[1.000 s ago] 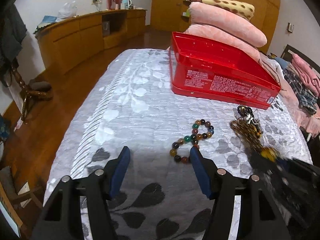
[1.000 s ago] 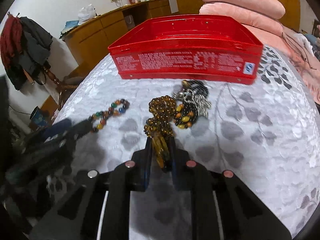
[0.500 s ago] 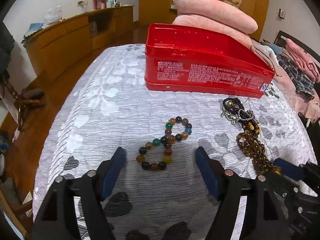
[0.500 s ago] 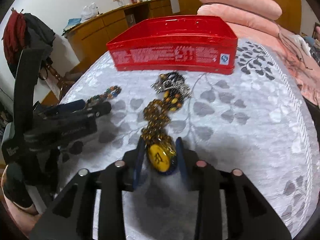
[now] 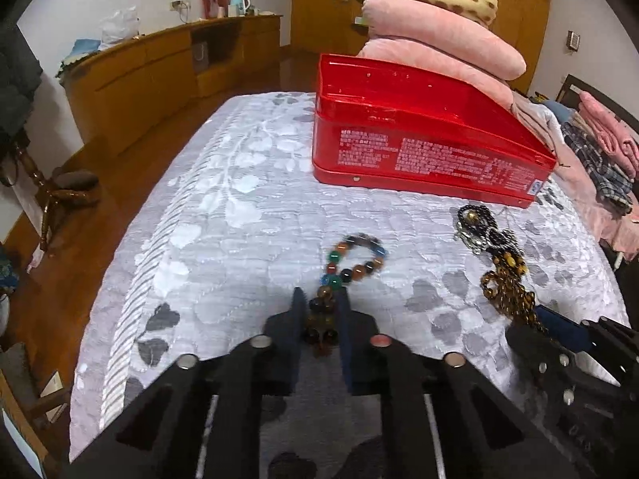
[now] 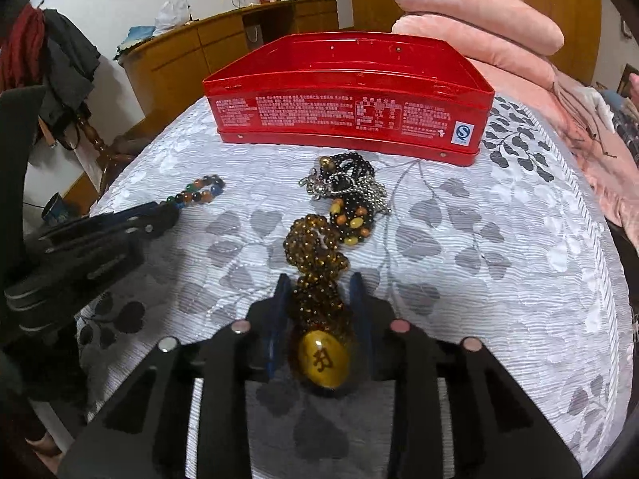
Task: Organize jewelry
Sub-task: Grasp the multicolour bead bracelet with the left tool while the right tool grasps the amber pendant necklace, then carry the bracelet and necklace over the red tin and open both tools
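On the bed's grey leaf-patterned cover lies a multicolour bead bracelet (image 5: pixel 351 259) (image 6: pixel 199 193). My left gripper (image 5: pixel 320 297) (image 6: pixel 159 213) is shut on its near end. A brown bead necklace (image 6: pixel 315 247) (image 5: pixel 507 287) with a yellow oval pendant (image 6: pixel 322 359) runs between the fingers of my right gripper (image 6: pixel 319 279) (image 5: pixel 551 319). Its jaws are closing, and slim gaps still show beside the beads. A tangle of dark beads and silver chain (image 6: pixel 347 187) (image 5: pixel 479 227) lies just beyond. The open red tin (image 5: pixel 419 151) (image 6: pixel 347 119) stands behind all the jewelry.
Pink pillows (image 5: pixel 439 44) are stacked behind the tin. Folded clothes (image 5: pixel 599 151) lie at the right. The bed's left edge (image 5: pixel 131 239) drops to a wooden floor, with a long wooden cabinet (image 5: pixel 159 68) beyond it. A coat stand (image 6: pixel 60 72) stands at the left.
My left gripper moved forward over the bracelet and shut on its near end. My right gripper let its jaws out from a tight grip on the necklace strand; the pendant now lies between them.
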A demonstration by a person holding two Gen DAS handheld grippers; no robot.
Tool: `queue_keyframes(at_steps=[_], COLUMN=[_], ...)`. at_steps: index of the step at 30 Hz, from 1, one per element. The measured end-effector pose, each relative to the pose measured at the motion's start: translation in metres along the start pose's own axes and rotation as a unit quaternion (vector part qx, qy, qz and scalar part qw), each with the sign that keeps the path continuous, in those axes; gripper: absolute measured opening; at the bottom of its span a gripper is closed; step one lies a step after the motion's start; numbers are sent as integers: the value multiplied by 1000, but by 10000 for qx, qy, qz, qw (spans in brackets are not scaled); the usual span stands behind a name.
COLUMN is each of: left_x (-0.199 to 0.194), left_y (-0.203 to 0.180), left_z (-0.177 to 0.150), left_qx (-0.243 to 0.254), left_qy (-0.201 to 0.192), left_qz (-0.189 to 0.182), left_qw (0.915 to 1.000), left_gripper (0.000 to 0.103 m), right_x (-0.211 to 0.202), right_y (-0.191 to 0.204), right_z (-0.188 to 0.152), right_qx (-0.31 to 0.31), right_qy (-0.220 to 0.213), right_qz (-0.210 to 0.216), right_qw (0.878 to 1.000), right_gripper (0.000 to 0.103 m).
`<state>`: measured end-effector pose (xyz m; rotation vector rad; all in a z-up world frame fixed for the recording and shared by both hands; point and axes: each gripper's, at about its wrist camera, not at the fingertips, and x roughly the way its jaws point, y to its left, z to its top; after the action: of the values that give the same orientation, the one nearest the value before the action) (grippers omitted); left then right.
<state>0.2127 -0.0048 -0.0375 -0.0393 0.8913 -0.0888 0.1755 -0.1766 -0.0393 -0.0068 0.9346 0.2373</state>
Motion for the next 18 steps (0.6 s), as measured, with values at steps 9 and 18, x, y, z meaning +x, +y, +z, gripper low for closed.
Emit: queue_keyframes(at_steps=[9,18], left_x=[2,5], left_y=[-7,-15], left_z=[3,2], left_qx=[184,275], left_qy=[105,33], left_qz=[-220,-151], left_qw=[9995,9995], left_gripper=[46,15], right_x=[1,-2], right_y=[1,-1], right_z=[-1,-1], right_qx=[-3,70], right_qy=[52,-32], right_qz=[45,137], right_qw=[10000,9999], right_gripper=[25,20])
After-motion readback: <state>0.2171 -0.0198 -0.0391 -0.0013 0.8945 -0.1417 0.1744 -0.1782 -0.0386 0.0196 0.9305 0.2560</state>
